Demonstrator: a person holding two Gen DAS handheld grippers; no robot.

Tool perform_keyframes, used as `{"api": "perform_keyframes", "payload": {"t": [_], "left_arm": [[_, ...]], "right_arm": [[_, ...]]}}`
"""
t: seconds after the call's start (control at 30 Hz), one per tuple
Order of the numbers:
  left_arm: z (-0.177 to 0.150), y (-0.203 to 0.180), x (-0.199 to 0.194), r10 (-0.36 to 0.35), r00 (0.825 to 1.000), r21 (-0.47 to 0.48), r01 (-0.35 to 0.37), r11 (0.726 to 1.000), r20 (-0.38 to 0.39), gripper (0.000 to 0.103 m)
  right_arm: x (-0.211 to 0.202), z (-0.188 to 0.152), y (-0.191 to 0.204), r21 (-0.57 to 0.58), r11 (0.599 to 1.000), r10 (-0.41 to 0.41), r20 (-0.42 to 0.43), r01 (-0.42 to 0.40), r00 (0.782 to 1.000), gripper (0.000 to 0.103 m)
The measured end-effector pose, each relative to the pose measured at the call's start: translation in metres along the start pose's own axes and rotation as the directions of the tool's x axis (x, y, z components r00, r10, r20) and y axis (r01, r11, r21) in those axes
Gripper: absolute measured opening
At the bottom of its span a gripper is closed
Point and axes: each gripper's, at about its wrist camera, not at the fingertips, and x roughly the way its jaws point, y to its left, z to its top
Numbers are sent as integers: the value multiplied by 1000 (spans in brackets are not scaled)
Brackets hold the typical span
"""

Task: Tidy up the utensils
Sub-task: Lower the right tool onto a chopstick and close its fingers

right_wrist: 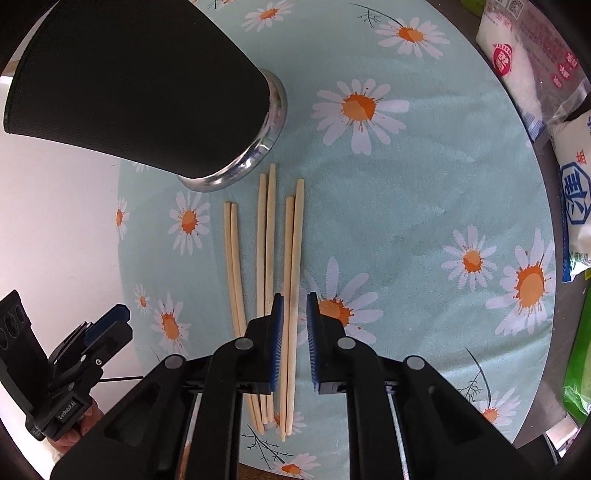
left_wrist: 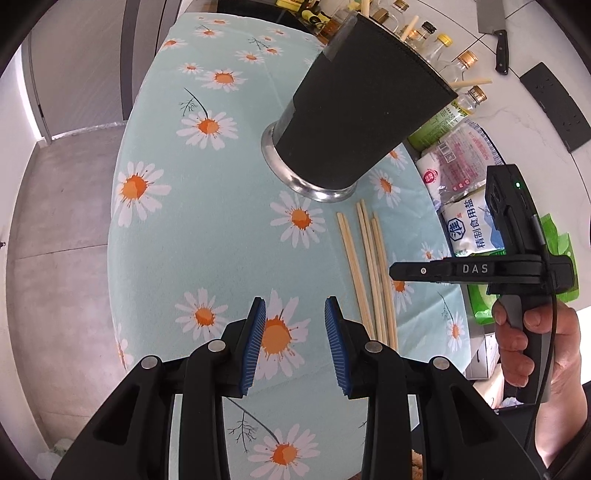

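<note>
Several pale wooden chopsticks lie side by side on the daisy tablecloth, just in front of a black-sleeved metal holder cup. The cup has a few chopsticks sticking out of its top. My right gripper hangs low over the rightmost pair of chopsticks, jaws open a small gap, one stick running between them. My left gripper is open and empty above the cloth, left of the chopsticks. The right gripper appears side-on in the left wrist view.
Bags of salt and sugar and green packets line the table's right side. Glass bottles stand behind the cup. A cleaver hangs on the wall. The table edge drops to grey floor at left.
</note>
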Motion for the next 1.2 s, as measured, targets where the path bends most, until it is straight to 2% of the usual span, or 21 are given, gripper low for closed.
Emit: {"api": "perform_keyframes", "payload": {"t": [0.43, 0.63, 0.87, 1.1, 1.2], "left_arm": [[-5, 7, -1, -19, 1000, -18, 19, 1000, 9, 32], [-5, 9, 3, -33, 999, -24, 33, 999, 2, 32], [-3, 6, 9, -59, 998, -28, 59, 998, 4, 32], [-2, 3, 13, -74, 997, -43, 74, 996, -2, 32], [-1, 0, 17, -70, 997, -43, 69, 997, -17, 32]], "right_arm": [[11, 5, 7, -7, 998, -67, 1, 67, 998, 6], [26, 9, 35, -46, 982, -183, -20, 182, 983, 4], [39, 5, 61, -39, 958, -285, -31, 283, 958, 5], [35, 5, 51, -1, 974, -228, -47, 229, 972, 4], [33, 7, 40, 23, 984, -174, -73, 176, 982, 5]]}}
